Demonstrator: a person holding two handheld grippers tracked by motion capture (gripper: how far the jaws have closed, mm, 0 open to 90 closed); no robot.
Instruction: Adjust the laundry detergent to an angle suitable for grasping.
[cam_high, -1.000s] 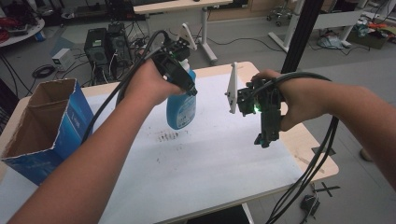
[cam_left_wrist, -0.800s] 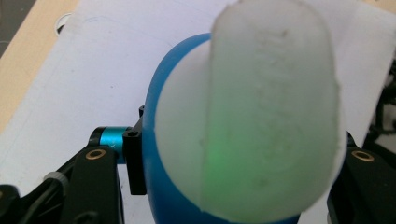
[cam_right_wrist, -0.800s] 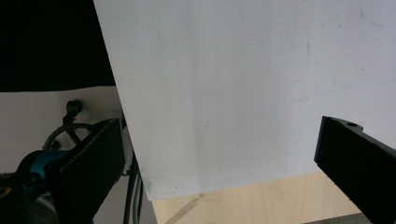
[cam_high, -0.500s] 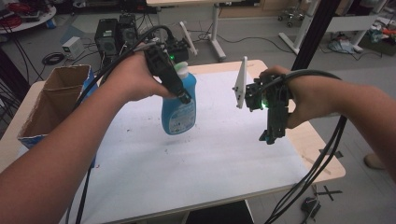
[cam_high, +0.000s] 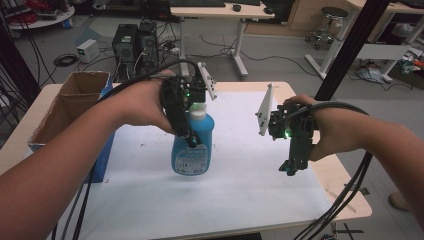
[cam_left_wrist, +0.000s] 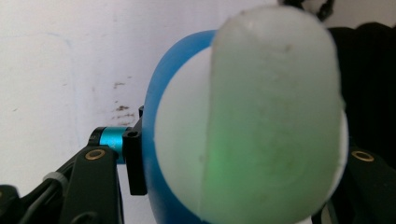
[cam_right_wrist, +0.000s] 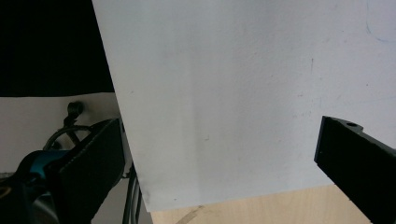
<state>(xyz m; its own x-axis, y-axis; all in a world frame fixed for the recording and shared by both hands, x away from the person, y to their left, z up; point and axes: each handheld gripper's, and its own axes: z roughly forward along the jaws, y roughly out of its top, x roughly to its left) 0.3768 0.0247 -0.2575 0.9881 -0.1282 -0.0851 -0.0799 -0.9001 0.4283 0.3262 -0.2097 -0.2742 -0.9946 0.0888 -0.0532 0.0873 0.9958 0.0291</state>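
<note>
Blue bottle stands upright mid-mat on the white mat (a bit stained), right of the cardboard box. Left gripper comes from above, jaws pinching the bottle just under its white cap. Right gripper, right of the bottle, hangs with jaws spread, holding nothing.

**Occluded and Cropped Regions**

In the left gripper view, the white cap is blurred by closeness and hides most of the blue bottle; the bottle's contact with the right-hand jaw is lost in shadow. In the high view, the left gripper covers the bottle's neck. The cardboard box is partly hidden behind the forearm.
</note>
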